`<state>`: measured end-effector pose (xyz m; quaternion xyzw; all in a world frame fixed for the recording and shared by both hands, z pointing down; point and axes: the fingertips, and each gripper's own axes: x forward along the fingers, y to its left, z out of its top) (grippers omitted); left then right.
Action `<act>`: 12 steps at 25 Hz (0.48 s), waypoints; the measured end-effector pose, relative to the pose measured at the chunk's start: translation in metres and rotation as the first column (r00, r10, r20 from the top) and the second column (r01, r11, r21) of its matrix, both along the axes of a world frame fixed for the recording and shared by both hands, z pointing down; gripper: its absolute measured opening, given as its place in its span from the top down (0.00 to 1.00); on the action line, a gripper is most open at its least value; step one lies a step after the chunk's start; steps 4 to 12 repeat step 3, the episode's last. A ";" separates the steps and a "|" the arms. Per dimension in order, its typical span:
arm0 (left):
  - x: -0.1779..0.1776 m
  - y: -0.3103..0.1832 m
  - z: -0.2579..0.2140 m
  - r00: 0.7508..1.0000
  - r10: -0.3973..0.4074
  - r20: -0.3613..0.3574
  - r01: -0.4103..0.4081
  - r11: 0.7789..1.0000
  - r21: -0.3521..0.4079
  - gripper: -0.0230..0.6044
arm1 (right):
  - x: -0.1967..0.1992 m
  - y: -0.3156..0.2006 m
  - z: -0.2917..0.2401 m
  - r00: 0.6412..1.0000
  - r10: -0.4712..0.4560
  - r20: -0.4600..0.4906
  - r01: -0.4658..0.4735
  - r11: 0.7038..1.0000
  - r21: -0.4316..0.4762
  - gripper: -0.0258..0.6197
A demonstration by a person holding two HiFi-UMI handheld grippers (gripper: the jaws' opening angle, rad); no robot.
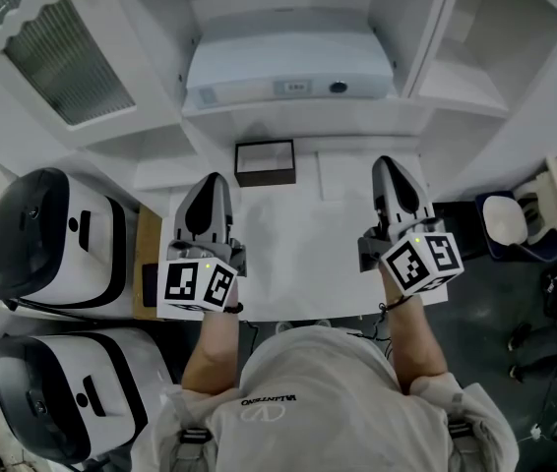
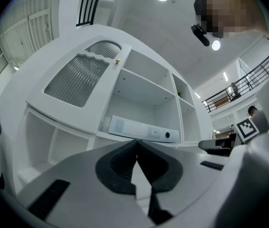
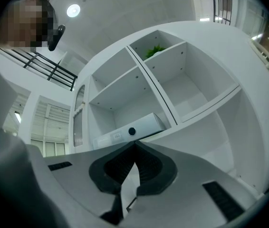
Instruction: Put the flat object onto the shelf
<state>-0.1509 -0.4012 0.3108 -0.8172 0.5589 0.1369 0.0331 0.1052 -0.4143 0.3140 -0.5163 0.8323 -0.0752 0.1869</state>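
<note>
White shelving [image 1: 426, 96] fills the far side of the scene, with a white tabletop [image 1: 298, 254] in front of it. A flat white rectangular case [image 1: 288, 67], with a small label and a dark round hole on its front edge, lies on its broad side on a shelf board. It sits ahead of and above both grippers, roughly midway between them, and touches neither. In the left gripper view the case [image 2: 139, 129] shows just over the jaw tips. In the right gripper view it [image 3: 129, 129] sits likewise just beyond the tips.

The left gripper [image 1: 212, 180] hovers over the tabletop with its jaws pressed fully together and nothing between them. The right gripper [image 1: 389, 163] is the same: jaws closed tip to tip and empty. Each carries a cube with black square markers, and a person's hand holds each one.

A small dark-rimmed rectangular box [image 1: 265, 161] rests on the tabletop ahead of the grippers, between them and nearer the left one. Left of the left gripper stand two rounded black-and-white machines [image 1: 52, 234], one behind the other. Above and left of that gripper is a white cabinet door with ribbed glass [image 1: 57, 52]. In the right gripper view, something green and leafy [image 3: 153, 50] shows in a compartment high above the case.
</note>
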 end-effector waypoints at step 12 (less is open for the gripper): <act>0.000 0.000 0.000 1.000 0.000 -0.003 0.000 1.000 -0.001 0.96 | -0.001 0.000 0.001 1.000 -0.002 -0.002 0.002 1.000 -0.005 0.95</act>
